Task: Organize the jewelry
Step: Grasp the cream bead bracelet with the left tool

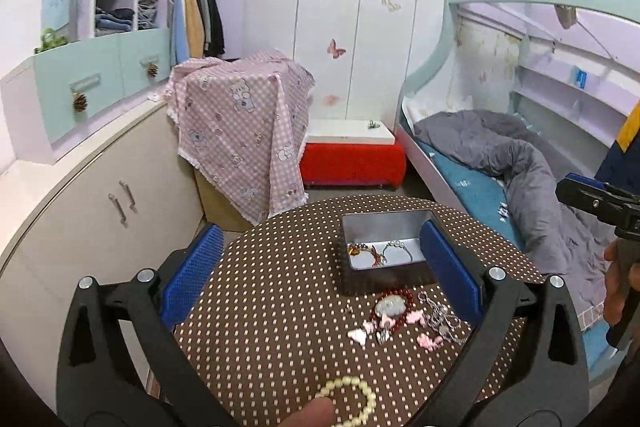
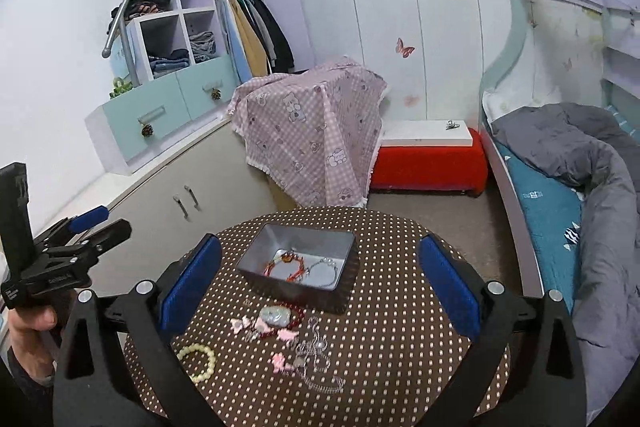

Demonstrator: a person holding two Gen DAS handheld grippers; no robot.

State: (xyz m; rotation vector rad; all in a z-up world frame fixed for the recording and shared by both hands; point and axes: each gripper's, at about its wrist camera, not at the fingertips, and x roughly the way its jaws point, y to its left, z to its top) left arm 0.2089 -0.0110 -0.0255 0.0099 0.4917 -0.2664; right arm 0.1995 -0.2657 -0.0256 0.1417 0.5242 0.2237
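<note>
A dotted round table (image 2: 400, 327) stands in a bedroom beside a bed (image 2: 552, 203). Jewelry (image 2: 280, 323) lies loose before the tin (image 2: 296, 263). Both the left gripper (image 1: 320, 279) and the right gripper (image 2: 320, 283) hover above, jaws wide, empty.

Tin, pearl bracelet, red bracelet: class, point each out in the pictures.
Tin (image 2: 256, 247): right wrist view, left inner wall.
Pearl bracelet (image 2: 208, 361): right wrist view, beads on its right side.
Red bracelet (image 1: 409, 295): left wrist view, beads at upper right.

Tin (image 2: 296, 263) on table (image 2: 400, 327); two bracelets (image 2: 304, 267) inside; loose jewelry (image 2: 280, 327) before it.
</note>
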